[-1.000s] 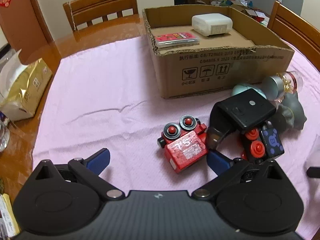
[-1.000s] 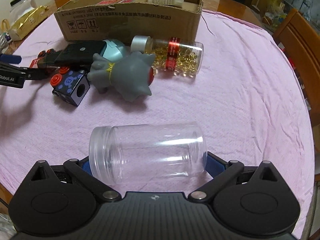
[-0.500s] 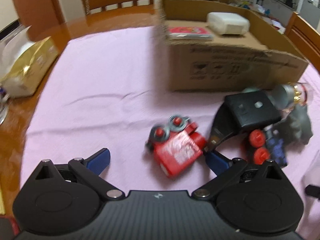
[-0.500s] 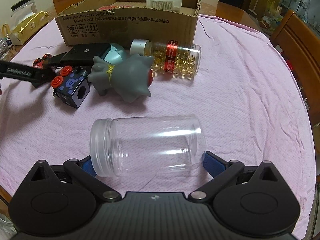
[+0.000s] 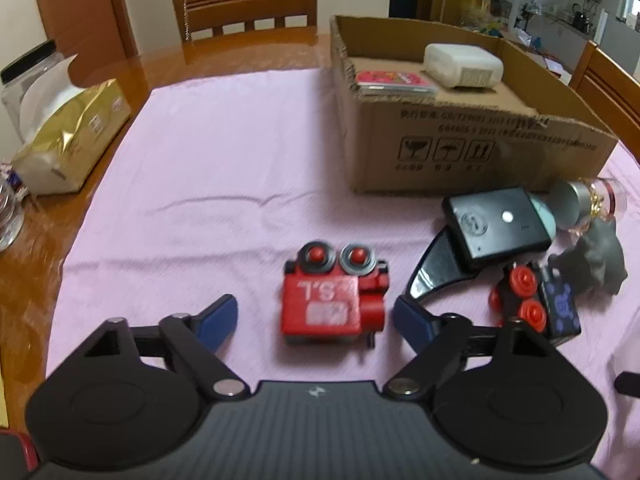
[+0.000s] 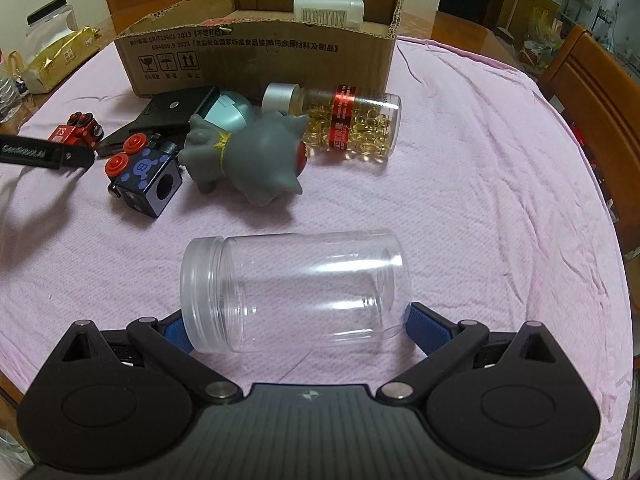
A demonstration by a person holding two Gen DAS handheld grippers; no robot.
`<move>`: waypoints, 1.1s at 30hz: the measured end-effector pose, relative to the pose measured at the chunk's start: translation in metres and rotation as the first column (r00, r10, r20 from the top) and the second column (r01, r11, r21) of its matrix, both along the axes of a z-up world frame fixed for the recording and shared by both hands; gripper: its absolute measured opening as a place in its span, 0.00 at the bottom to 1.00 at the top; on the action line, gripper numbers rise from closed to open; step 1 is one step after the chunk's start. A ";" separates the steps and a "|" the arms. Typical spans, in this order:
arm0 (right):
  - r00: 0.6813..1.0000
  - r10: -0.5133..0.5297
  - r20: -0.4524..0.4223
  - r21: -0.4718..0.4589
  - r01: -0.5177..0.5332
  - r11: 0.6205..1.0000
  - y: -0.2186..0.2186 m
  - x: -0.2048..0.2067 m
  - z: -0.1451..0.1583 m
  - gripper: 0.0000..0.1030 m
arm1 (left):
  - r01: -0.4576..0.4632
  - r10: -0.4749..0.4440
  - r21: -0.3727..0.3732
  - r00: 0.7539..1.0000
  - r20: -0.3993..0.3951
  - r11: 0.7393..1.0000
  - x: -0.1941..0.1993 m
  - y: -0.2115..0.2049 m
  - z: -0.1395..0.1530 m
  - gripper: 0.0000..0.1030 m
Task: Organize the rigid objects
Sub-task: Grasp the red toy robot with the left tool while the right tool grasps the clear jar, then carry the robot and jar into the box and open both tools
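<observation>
A: Left wrist view, and the left hand-held gripper is spread wide, released, its blue pads either side of the red toy at frame centre. The toy sits on the pink cloth between the fingers, neither pad touching it.

B: Over on the right wrist view, the right hand-held gripper is spread too. The clear jar lies on its side across the lower centre, mouth toward the left. The blue pads sit at each end of it, but I cannot tell whether they press on it.

A: Upper right of the left view, the box stands on the desk with a white case and a pink packet inside.

B: Right view, upper centre: that same box, and just in front of it a pill bottle lying down, silver cap to the left. The grey figure lies beside it, touching, at centre left.

A: And the black device leans over a teal thing at right of the left view, the blue cube with red knobs just below it.

B: Far upper left in both views, a gold bag rests on bare wood.
</observation>
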State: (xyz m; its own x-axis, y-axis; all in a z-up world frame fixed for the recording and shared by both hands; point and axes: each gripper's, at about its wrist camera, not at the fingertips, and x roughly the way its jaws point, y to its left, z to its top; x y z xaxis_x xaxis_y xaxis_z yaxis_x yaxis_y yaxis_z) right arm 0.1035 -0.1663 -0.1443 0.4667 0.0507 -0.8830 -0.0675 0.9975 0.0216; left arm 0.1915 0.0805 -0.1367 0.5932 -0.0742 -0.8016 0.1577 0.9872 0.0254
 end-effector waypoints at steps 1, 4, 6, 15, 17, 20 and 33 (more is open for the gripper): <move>1.000 -0.001 -0.008 -0.001 0.001 1.000 0.000 0.001 0.000 1.00 | 0.008 -0.008 -0.005 1.000 0.002 1.000 0.001 -0.001 0.001 0.72; 0.999 -0.010 -0.033 -0.001 0.010 1.000 0.001 0.004 0.001 1.00 | 0.021 -0.021 -0.014 1.000 0.001 1.000 0.003 -0.005 0.003 0.63; 0.999 -0.009 -0.044 -0.001 0.009 1.000 0.003 0.006 0.002 1.00 | 0.024 -0.024 -0.009 1.000 0.003 1.000 0.004 -0.007 0.003 0.62; 1.000 0.014 -0.021 -0.029 -0.014 0.999 0.014 0.008 0.011 1.00 | 0.035 -0.035 -0.009 0.999 -0.010 0.999 0.008 -0.010 0.005 0.52; 1.000 0.023 -0.018 -0.038 -0.023 0.999 0.015 0.008 0.014 0.97 | 0.034 -0.034 -0.010 0.999 -0.014 0.999 0.009 -0.010 0.005 0.52; 0.999 0.025 -0.035 -0.052 -0.027 0.998 0.014 0.011 0.016 0.93 | 0.041 -0.041 -0.007 0.999 -0.024 0.999 0.010 -0.009 0.006 0.52; 0.996 0.083 -0.034 -0.016 -0.083 0.996 0.005 0.024 0.040 0.92 | 0.149 -0.147 0.024 0.987 -0.067 0.988 0.001 -0.012 0.035 0.50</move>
